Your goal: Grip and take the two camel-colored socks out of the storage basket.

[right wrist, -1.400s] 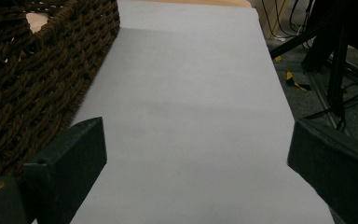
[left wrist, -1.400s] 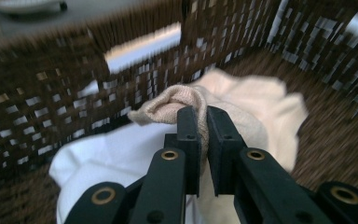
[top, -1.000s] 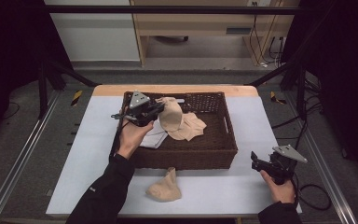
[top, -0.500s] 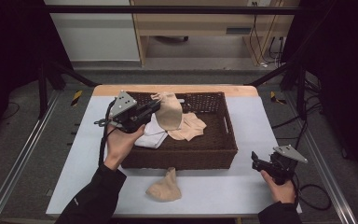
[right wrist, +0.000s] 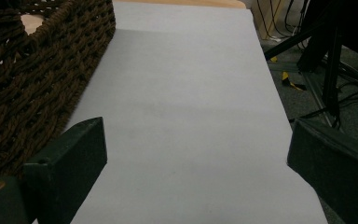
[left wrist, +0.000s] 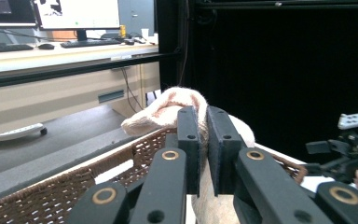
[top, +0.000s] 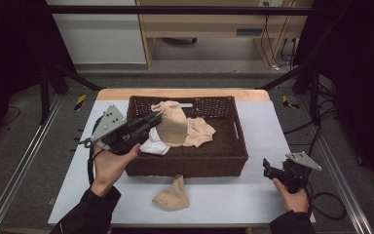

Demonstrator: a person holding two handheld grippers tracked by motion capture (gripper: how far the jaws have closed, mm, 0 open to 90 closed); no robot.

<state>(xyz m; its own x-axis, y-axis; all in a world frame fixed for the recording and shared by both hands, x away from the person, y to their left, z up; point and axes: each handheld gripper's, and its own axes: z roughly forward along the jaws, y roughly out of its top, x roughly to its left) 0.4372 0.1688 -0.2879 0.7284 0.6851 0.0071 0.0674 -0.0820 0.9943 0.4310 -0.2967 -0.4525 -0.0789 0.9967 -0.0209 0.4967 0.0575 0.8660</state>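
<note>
My left gripper [top: 157, 117] is shut on the cuff of a beige sock [top: 171, 127], which hangs over the left half of a dark wicker basket [top: 190, 158]. In the left gripper view the jaws [left wrist: 204, 140] pinch the sock [left wrist: 168, 109] above the basket's rim [left wrist: 51, 196]. A second beige sock [top: 200, 131] and a white sock [top: 155, 145] lie inside the basket. Another beige sock [top: 173, 195] lies on the table in front of it. My right gripper [top: 268, 168] rests open at the table's right front, its jaws [right wrist: 198, 144] wide apart over bare tabletop.
The basket's woven wall [right wrist: 32, 79] stands just left of the right gripper. The white table sheet [top: 272, 126] runs around the basket, with a metal frame rail [top: 24, 165] along the left side. A desk with monitors [left wrist: 74, 9] stands beyond the table.
The left gripper has drawn back to the left and risen, lifting the beige sock higher over the basket. The right gripper has stayed in place.
</note>
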